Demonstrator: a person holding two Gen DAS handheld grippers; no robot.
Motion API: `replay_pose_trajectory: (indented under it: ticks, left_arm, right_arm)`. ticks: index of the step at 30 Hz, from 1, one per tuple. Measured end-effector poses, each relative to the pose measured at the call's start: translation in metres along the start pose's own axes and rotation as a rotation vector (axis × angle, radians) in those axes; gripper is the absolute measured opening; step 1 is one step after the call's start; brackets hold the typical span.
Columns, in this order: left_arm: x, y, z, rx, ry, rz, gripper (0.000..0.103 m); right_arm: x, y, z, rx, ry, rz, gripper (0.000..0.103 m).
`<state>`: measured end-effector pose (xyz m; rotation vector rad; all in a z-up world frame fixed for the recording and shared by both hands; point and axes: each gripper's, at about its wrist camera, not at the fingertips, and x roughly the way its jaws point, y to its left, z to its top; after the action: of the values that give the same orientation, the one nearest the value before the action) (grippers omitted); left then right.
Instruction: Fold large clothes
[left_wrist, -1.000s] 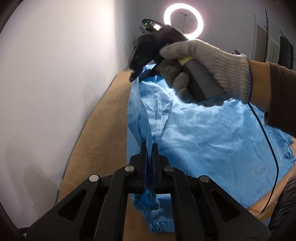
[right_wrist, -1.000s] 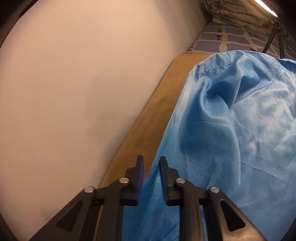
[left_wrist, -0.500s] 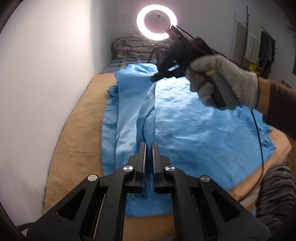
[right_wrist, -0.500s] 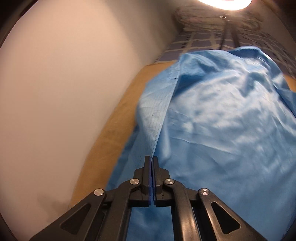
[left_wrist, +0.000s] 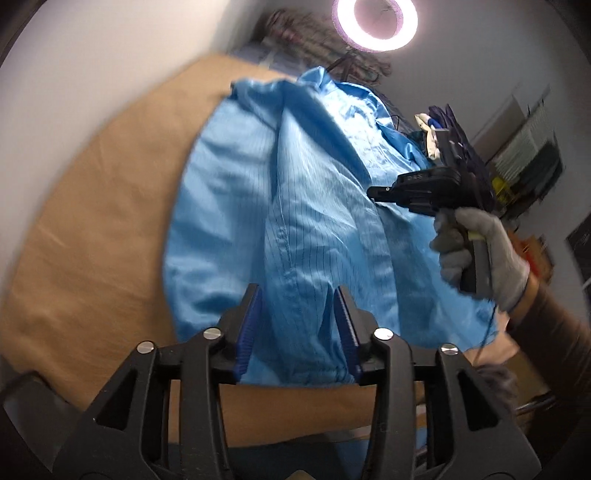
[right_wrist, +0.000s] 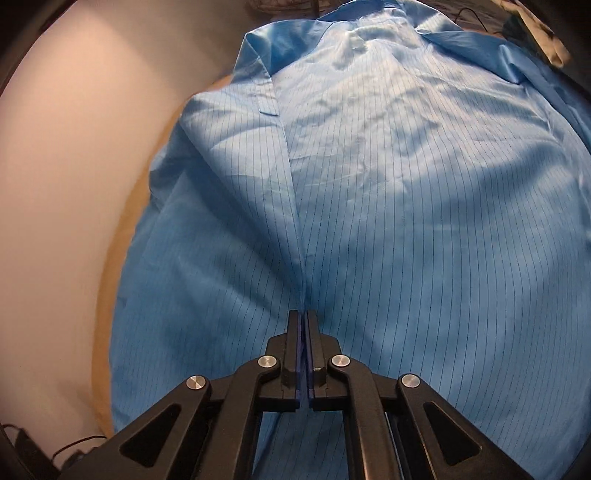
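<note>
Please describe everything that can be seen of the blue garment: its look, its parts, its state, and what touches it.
The blue garment is a large coat of thin, smooth fabric with fine dark pinstripes. It lies spread and wrinkled on a tan bed surface beside a pale wall. A collar shows at the far end, and a sleeve with a gathered cuff is folded over the body. The right tongs are shut on a fold of it. The left tongs are open, with the cuff end between the fingers.

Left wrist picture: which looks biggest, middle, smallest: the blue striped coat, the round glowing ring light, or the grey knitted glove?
1. Blue striped coat.
2. Grey knitted glove.
3. Round glowing ring light, though it stands farther back, so its real size is unsure.
</note>
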<state>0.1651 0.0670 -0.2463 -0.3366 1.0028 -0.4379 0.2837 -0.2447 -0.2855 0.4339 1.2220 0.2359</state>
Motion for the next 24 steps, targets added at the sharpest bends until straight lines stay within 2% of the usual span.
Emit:
replay_pose_trajectory:
  ticks: [2, 4, 5, 6, 7, 8, 11, 16, 18, 20, 22, 24]
  left_arm:
    - [0.016, 0.003, 0.005, -0.036, 0.025, -0.016, 0.041]
    - [0.03, 0.003, 0.009, -0.054, 0.044, -0.012, 0.041]
    - [0.035, 0.002, 0.009, -0.057, 0.048, -0.026, 0.029]
    - [0.04, -0.002, 0.009, -0.054, 0.05, -0.024, 0.003]
    - [0.041, -0.004, 0.009, -0.043, 0.05, -0.002, 0.0]
    - [0.04, -0.006, 0.009, -0.035, 0.038, 0.009, 0.0]
    - [0.025, -0.005, 0.006, -0.014, -0.011, 0.021, 0.0]
    - [-0.023, 0.006, -0.003, 0.006, -0.101, 0.089, 0.0]
    - [-0.043, 0.013, -0.008, 0.001, -0.139, 0.122, 0.0]
    - [-0.058, 0.02, -0.013, -0.018, -0.17, 0.14, 0.0]
    - [-0.063, 0.03, -0.017, -0.054, -0.175, 0.126, 0.0]
    - [-0.054, 0.038, -0.019, -0.082, -0.134, 0.097, 0.0]
  right_arm:
    - [-0.003, 0.003, -0.003, -0.023, 0.006, 0.013, 0.013]
    - [-0.005, 0.008, -0.006, -0.065, 0.007, -0.012, 0.013]
    - [-0.005, 0.012, -0.007, -0.092, 0.009, -0.028, 0.013]
    - [-0.004, 0.015, -0.009, -0.107, 0.011, -0.033, 0.008]
    - [-0.004, 0.016, -0.009, -0.12, 0.015, -0.03, 0.003]
    - [-0.003, 0.015, -0.008, -0.126, 0.024, -0.022, 0.0]
    - [-0.005, 0.022, -0.012, -0.146, 0.028, -0.015, 0.0]
    - [-0.001, 0.04, -0.012, -0.176, 0.039, 0.041, 0.0]
    - [-0.005, 0.053, -0.017, -0.191, 0.041, 0.083, 0.0]
    - [-0.011, 0.065, -0.019, -0.187, 0.037, 0.165, 0.0]
    - [-0.01, 0.075, -0.022, -0.203, 0.049, 0.201, 0.0]
    - [-0.007, 0.084, -0.034, -0.262, 0.065, 0.151, 0.0]
